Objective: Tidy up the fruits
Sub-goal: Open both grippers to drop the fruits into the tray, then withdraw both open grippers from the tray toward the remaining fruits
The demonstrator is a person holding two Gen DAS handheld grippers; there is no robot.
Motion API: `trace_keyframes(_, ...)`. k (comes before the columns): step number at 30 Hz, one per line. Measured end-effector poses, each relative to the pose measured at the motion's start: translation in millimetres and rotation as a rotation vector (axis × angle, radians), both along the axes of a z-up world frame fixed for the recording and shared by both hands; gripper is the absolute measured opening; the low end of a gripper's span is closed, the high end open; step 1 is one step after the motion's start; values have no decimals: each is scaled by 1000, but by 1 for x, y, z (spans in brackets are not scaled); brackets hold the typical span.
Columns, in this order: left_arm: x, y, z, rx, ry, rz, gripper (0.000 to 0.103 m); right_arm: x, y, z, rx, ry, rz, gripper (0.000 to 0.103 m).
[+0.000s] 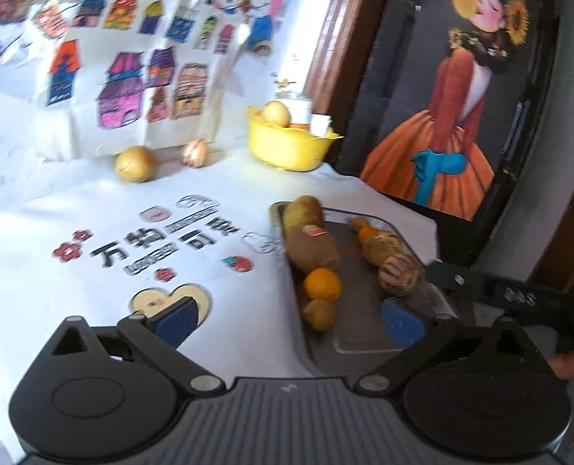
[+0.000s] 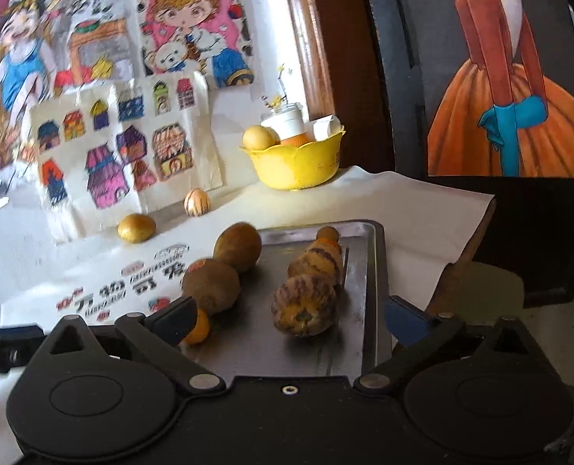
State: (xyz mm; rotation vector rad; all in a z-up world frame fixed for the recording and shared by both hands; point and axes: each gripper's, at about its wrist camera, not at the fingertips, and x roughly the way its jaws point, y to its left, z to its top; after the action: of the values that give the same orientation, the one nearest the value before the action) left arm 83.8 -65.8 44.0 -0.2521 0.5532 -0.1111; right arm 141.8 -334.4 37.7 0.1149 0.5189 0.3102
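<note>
Now both tongs (image 1: 291, 321) (image 2: 291, 319) gape empty; tray (image 2: 364, 302) holds fruit rows, yellow bowl (image 2: 298, 166) more

white table sheet (image 1: 73, 232) printed 万物可爱 (partly blurred), smaller print unreadable

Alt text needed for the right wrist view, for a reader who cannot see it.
A metal tray holds two rows of fruit, brown on the left and striped on the right, seen between the right gripper's open, empty jaws. Behind it stand a yellow bowl and two loose fruits.
</note>
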Motion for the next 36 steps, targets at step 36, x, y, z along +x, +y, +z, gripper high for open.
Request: trace_keyframes(36,5,117,-31,-40,151,214,103,-83,127,-8,-132,120,82,102)
